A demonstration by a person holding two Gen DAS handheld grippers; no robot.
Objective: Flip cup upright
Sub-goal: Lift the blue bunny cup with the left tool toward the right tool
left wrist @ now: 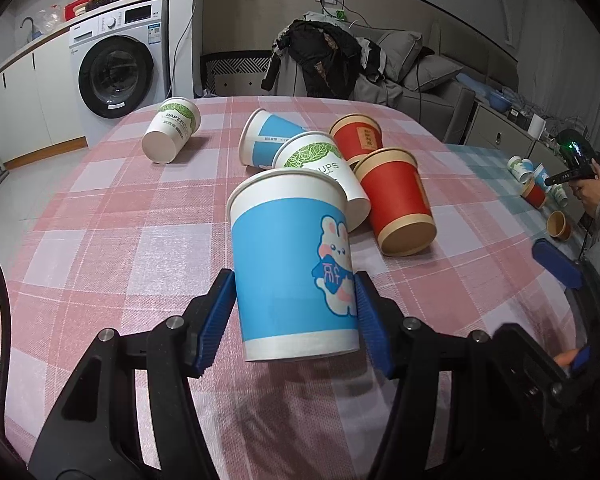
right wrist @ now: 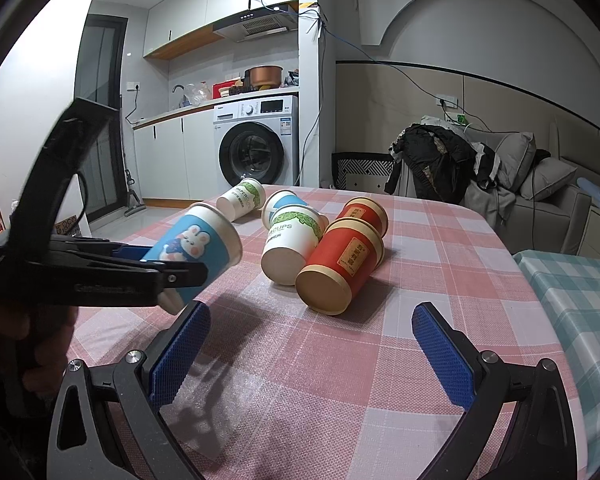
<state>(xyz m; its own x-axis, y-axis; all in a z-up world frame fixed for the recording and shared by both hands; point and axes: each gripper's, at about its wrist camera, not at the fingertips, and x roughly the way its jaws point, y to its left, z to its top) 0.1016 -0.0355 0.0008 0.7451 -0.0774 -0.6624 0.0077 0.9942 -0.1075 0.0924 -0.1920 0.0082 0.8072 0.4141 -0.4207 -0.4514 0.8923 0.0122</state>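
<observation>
While the blue paper cup with a white rabbit print [left wrist: 296, 264] was clamped low on its wall between the blue pads of the left gripper [left wrist: 296, 312], it hung tilted above the near edge of the pink-and-white checked tablecloth [left wrist: 100, 240], mouth up and leaning away, base not yet set down.

Right gripper [right wrist: 312, 344]: jaws spread wide, holding nothing, poised over bare cloth near the table's front edge.

Hazards, as judged:
- Thin paper wall; a hard squeeze would likely dent it, a slack one let it slide.
- Release while tilted would probably tip the cup back onto its side.
- Cluster just beyond, comprising two red paper cups with tan rims [left wrist: 400, 204], a white leaf-print paper cup [left wrist: 324, 172] and a second blue paper cup [left wrist: 268, 136], all lying down; a forward swing could knock them rolling.

View differences:
- Left wrist view showed both pads on the cup, and a lone white leaf-print cup [left wrist: 172, 132] toward the far left corner.
- Right wrist view alone showed the tilt side-on, the base clear of the cloth, and the right claw's own gape.
</observation>
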